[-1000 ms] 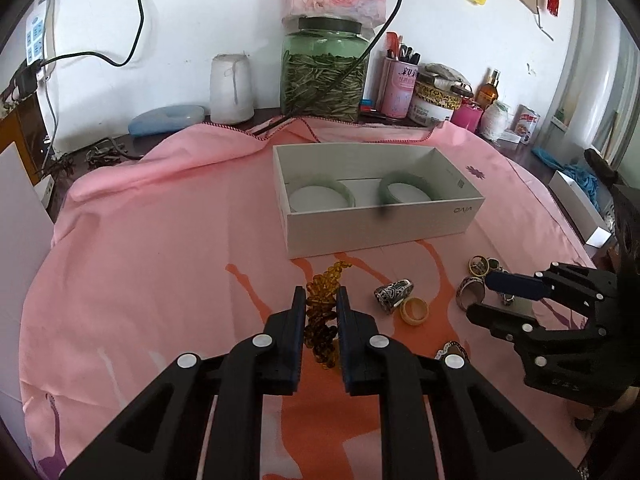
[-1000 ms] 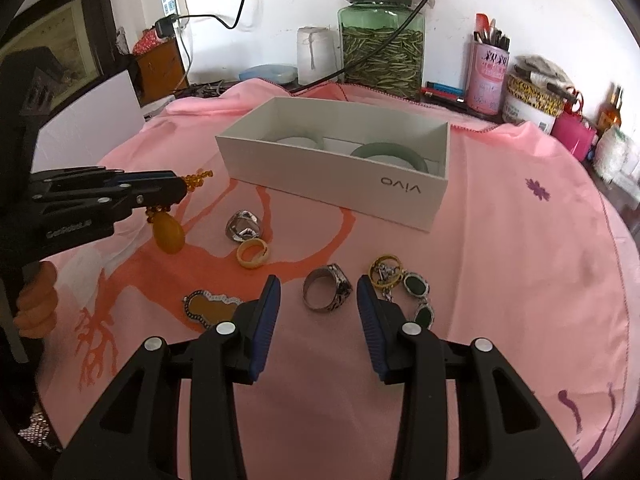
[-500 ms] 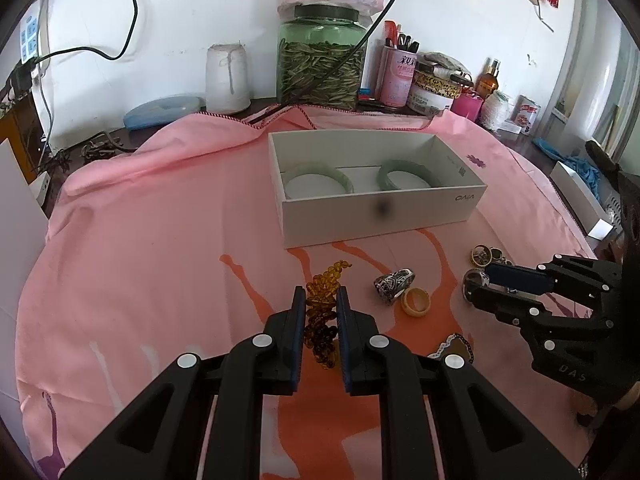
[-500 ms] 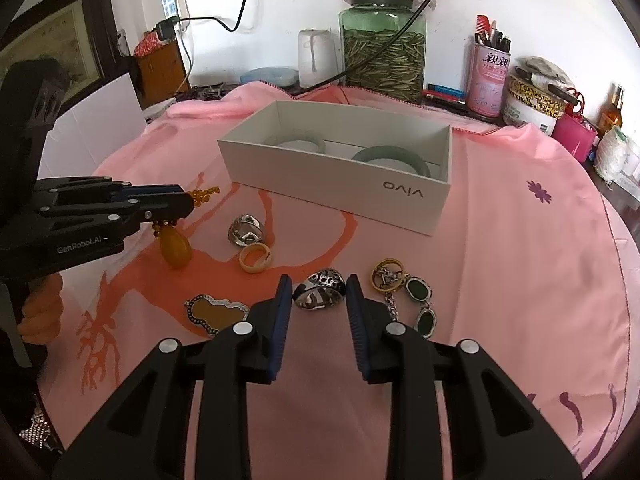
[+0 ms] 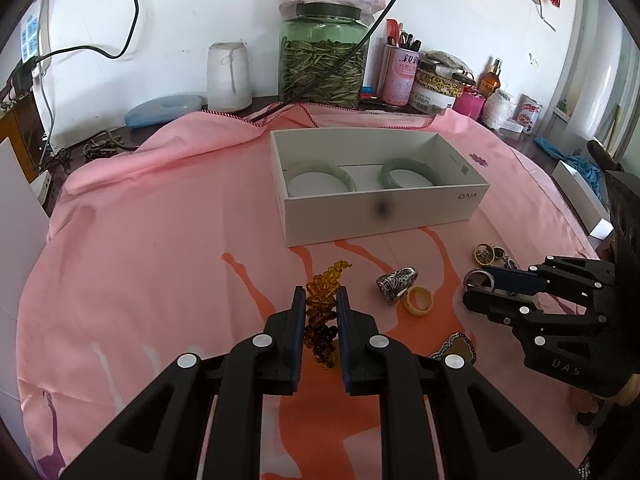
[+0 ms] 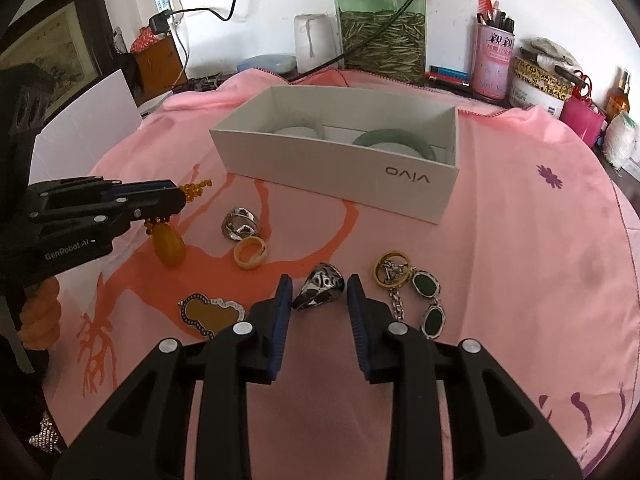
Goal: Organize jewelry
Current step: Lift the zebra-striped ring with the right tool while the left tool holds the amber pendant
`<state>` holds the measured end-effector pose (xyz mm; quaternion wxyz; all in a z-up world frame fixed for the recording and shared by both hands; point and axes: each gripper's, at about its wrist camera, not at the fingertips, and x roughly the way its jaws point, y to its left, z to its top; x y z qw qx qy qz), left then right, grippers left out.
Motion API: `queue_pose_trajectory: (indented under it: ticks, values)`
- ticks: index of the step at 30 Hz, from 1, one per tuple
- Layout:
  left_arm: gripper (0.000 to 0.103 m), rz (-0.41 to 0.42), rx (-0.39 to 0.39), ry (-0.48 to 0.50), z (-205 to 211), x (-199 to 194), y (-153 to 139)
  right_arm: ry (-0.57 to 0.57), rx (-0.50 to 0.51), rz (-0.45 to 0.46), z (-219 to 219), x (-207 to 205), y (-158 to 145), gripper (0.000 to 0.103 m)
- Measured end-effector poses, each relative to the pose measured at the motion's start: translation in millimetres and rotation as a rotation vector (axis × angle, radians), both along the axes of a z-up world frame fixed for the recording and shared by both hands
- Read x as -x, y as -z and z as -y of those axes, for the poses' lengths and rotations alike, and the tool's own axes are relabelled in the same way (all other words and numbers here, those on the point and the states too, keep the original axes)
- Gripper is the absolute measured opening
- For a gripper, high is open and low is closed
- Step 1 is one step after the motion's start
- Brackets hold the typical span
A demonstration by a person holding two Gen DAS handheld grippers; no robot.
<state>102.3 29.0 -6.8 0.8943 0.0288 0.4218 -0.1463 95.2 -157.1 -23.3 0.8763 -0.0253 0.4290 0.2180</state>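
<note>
My left gripper is shut on an amber bead necklace and holds it above the pink cloth; its amber pendant hangs below in the right wrist view. My right gripper is shut on a silver patterned ring, and it also shows in the left wrist view. The white box holds two jade bangles. Another silver ring, a beige ring, a gourd pendant and a green-stone keychain lie on the cloth.
A green glass jar, a white cup, a pink pen holder and tins stand along the back wall. A white board stands at the left. Cables hang over the jar.
My right gripper moved forward and closed around the silver patterned ring. My left gripper kept hold of the amber necklace and shifted slightly.
</note>
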Motion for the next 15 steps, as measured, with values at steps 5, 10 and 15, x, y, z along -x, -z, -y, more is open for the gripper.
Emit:
queue_pose_trajectory:
  ticks: [5, 10, 15]
  values:
    - [0.015, 0.003, 0.003, -0.005, 0, 0, 0, 0.023, -0.04, 0.029, 8, 3, -5, 0.008]
    - [0.015, 0.017, 0.006, -0.011, -2, 1, -2, 0.028, -0.033, 0.046, 9, 6, -7, 0.008]
    - [0.015, 0.015, 0.012, -0.019, -5, 1, -3, 0.045, -0.057, 0.067, 15, 8, -13, 0.007]
